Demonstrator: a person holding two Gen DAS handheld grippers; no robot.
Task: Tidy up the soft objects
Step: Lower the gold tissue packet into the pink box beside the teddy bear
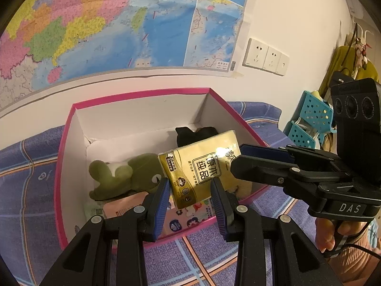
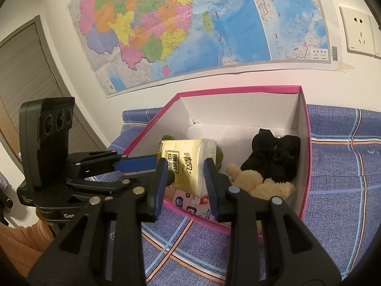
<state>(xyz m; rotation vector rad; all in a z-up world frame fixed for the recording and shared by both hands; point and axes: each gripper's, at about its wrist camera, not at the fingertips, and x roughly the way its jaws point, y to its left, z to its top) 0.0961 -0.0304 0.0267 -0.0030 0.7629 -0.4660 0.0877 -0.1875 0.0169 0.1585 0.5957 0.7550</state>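
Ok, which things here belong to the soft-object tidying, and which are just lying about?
Part of the job: yellow tissue pack in the jaws; pink box; green frog plush; tan teddy; black fabric piece; printed tissue packs.
Just lying about: wall map; sockets; blue quilt; teal baskets.

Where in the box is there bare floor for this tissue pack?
Bare white floor lies along the far wall of the box, between the green frog and the black fabric. The near half is crowded: frog, tan bear, flat packs beneath the tissue pack in the right tool.
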